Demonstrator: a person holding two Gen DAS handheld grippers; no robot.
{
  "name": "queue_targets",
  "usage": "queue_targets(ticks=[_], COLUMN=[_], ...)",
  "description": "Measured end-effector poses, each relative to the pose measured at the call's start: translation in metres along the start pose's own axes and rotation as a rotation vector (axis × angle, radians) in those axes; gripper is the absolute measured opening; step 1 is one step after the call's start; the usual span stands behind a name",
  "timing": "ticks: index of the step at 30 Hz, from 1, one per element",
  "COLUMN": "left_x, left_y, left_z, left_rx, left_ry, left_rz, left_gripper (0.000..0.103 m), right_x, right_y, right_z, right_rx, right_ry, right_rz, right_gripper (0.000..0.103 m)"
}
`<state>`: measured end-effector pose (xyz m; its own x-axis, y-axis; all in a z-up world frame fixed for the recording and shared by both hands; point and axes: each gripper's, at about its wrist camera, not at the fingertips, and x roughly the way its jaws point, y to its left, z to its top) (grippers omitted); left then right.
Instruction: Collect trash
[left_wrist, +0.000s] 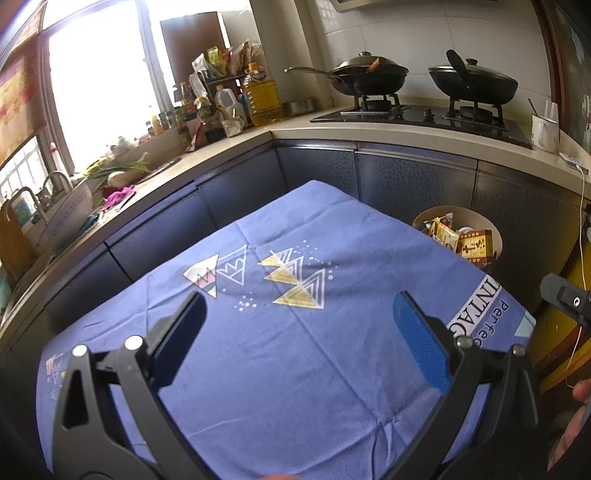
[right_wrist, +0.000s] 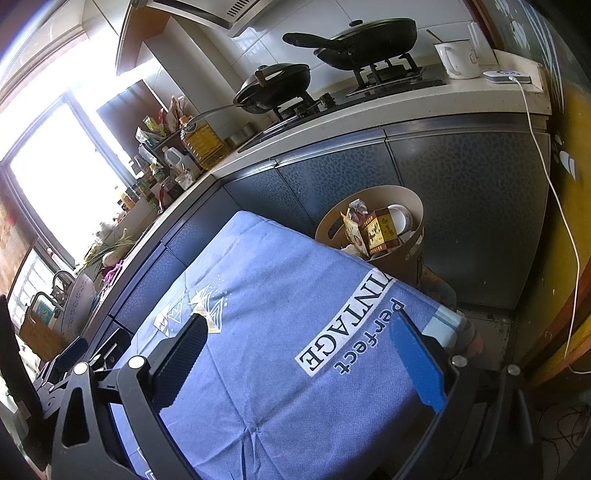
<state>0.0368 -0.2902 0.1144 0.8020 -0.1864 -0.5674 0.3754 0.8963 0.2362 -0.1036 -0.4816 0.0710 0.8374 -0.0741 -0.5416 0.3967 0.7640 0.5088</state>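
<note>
A round beige trash bin (left_wrist: 496, 236) stands on the floor past the table's far right corner; it also shows in the right wrist view (right_wrist: 373, 195). It holds wrappers, a red and gold carton (right_wrist: 380, 229) and white cups. A table under a blue patterned cloth (left_wrist: 295, 350) fills the foreground of both views (right_wrist: 280, 295). My left gripper (left_wrist: 299, 314) is open and empty above the cloth. My right gripper (right_wrist: 299, 336) is open and empty above the cloth's right side, the bin beyond it. Part of the right gripper (left_wrist: 565, 299) shows at the left view's right edge.
An L-shaped kitchen counter (left_wrist: 303, 127) with dark cabinets runs behind the table. Two black pans (left_wrist: 369, 75) sit on a gas stove. Oil bottles and packets (left_wrist: 229, 96) crowd the corner. A white mug (right_wrist: 458, 59) and a cable (right_wrist: 554, 192) are at right. A sink (left_wrist: 55, 206) is at left.
</note>
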Motion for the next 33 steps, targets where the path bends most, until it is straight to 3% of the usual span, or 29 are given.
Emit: queue_targets(ticks=[33], left_x=[0.008], left_y=[-0.022], left_z=[0.002], left_rx=[0.063], left_ry=[0.035], left_rz=[-0.088], left_gripper=[0.097], right_x=[-0.004], right_y=[-0.016], right_z=[0.001], right_rx=[0.040], right_ry=[-0.016], right_rz=[-0.014], right_gripper=[0.096])
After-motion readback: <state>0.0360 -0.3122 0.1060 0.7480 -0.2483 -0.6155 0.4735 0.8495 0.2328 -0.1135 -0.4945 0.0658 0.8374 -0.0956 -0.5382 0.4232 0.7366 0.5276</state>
